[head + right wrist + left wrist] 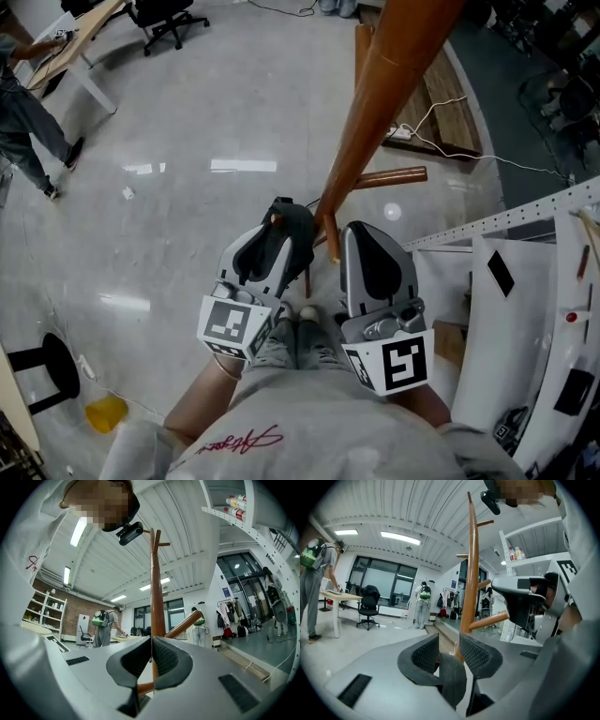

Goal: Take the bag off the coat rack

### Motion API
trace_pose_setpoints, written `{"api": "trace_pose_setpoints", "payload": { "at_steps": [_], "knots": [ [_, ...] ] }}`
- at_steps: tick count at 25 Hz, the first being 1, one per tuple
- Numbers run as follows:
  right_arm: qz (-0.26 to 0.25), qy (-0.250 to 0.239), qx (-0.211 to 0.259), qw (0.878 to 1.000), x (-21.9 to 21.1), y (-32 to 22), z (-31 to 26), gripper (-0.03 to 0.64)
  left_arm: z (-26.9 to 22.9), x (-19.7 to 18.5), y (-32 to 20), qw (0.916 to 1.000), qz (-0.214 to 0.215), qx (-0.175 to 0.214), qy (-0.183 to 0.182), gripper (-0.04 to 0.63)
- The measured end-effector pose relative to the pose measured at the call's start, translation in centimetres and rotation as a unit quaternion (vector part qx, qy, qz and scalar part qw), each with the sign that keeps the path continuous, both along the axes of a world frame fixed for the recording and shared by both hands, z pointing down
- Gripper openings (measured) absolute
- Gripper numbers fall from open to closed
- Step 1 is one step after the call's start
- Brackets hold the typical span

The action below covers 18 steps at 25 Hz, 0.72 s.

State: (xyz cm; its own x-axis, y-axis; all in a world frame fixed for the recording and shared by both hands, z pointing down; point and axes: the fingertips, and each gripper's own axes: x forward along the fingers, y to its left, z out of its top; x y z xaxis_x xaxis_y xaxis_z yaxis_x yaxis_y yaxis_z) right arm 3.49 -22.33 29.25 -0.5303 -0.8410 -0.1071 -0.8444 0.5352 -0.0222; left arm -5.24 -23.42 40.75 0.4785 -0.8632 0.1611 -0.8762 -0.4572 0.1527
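bag strap [452, 679]: dark, lower centre, long axis along the jaw gap | left gripper [449, 644]: jaws apart, strap between | right gripper [151, 641]: closed, empty | coat rack [380, 103]: just ahead | floor [206, 112]: open upper left

A glossy grey floor [234, 103] fills the frame, with a black office chair [169, 23] upper left and white shelving [506, 220] at right.

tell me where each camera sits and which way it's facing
Head view: on the head, facing steeply down at coat rack, left tool, right tool; shirt shows.
Left gripper view: on left tool, facing level at coat rack; right tool shows.
Right gripper view: on right tool, facing coat rack; shirt shows.
All three share the coat rack.
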Motion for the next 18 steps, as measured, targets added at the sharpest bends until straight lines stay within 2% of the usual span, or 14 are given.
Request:
{"api": "trace_pose_setpoints", "payload": {
  "at_steps": [8, 13, 18],
  "knots": [
    [0.006, -0.002, -0.017, 1.0, 0.6, -0.4, 2.0, 0.02, 6.3, -0.2, -0.3, 0.997, 0.015, -0.075, 0.013, 0.18],
    [0.003, -0.01, -0.028, 1.0, 0.7, -0.6, 2.8, 0.02, 8.5, 1.6, -0.6, 0.9916, 0.07, -0.098, 0.046, 0.199],
    [0.004, -0.009, -0.033, 0.999, 0.8, -0.9, 3.3, 0.02, 10.3, 2.7, -0.3, 0.9862, 0.109, -0.118, 0.038, 0.209]
  ]
}}
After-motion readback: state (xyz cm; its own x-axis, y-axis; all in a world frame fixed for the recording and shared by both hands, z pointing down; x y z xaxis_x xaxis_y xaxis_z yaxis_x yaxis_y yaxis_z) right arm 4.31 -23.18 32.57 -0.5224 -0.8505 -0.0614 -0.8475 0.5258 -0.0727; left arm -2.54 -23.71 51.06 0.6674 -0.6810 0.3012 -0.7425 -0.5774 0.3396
